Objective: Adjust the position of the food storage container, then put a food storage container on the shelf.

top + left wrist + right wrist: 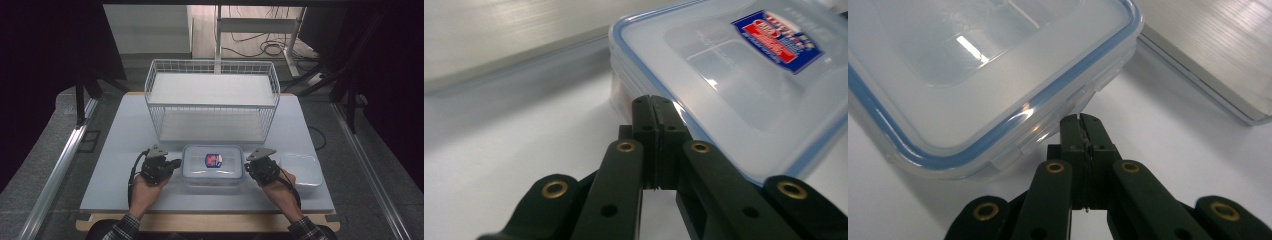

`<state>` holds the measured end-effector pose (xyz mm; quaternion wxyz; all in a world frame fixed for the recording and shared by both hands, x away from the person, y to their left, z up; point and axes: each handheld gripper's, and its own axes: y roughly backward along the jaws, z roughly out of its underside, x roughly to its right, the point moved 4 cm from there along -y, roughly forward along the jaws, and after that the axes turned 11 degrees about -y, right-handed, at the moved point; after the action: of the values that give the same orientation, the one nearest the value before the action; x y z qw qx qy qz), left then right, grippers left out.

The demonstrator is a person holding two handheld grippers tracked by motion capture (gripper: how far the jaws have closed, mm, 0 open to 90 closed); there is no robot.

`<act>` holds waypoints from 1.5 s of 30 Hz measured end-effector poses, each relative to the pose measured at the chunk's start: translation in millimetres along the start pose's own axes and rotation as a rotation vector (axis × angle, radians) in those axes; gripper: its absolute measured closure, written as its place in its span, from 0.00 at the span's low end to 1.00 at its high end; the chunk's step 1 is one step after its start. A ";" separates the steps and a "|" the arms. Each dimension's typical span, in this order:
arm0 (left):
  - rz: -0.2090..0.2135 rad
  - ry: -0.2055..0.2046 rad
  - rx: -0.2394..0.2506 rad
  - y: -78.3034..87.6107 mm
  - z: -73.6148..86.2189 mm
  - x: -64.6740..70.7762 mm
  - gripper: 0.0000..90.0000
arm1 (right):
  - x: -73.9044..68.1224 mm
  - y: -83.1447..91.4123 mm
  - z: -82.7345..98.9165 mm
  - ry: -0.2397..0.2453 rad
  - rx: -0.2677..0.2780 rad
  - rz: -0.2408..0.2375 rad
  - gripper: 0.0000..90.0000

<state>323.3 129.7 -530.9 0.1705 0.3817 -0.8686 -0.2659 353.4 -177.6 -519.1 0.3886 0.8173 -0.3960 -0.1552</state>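
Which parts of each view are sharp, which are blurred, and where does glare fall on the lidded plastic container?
High view: dim, dark at both sides, the container small but clear. Left gripper view: the shut left gripper is sharp, the container's label soft, a small glint on the lid. Right gripper view: the shut right gripper is crisp, a bright streak of glare lies on the lid, and the background is blurred.

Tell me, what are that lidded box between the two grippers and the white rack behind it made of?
The lidded box looks like clear, glossy plastic: you can see through it, light glints off the lid, and a blue seal rims it. The rack seems to be white-coated metal wire, a thin grid, though the coating is a guess.
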 end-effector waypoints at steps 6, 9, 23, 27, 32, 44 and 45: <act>-0.003 -0.016 -0.003 0.7 1.1 1.9 1.00 | 2.4 0.6 0.0 -0.003 0.000 0.004 0.99; -0.048 -0.049 -0.005 7.1 2.2 -2.9 0.87 | 4.7 7.6 -1.2 -0.021 0.016 -0.003 0.96; -0.047 -0.049 -0.032 29.7 21.7 -13.3 0.13 | 12.8 42.0 6.8 -0.108 0.099 -0.179 0.31; -0.015 -0.055 -0.004 29.8 19.7 -11.6 0.10 | 11.5 42.0 2.2 -0.144 0.145 -0.221 0.18; -0.014 -0.112 0.003 26.4 19.1 -11.1 0.08 | 10.3 39.3 1.0 -0.151 0.158 -0.235 0.11; -0.001 -0.178 -0.070 18.5 0.5 0.5 0.05 | 1.9 28.1 -3.3 -0.114 0.132 -0.254 0.06; 0.000 -0.179 -0.079 17.3 -0.2 0.8 0.05 | 1.0 27.4 -4.5 -0.110 0.132 -0.247 0.06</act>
<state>312.9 138.8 -520.5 0.1074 0.3493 -0.8693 -0.3329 342.2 -186.6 -495.4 0.2897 0.8737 -0.3227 -0.2202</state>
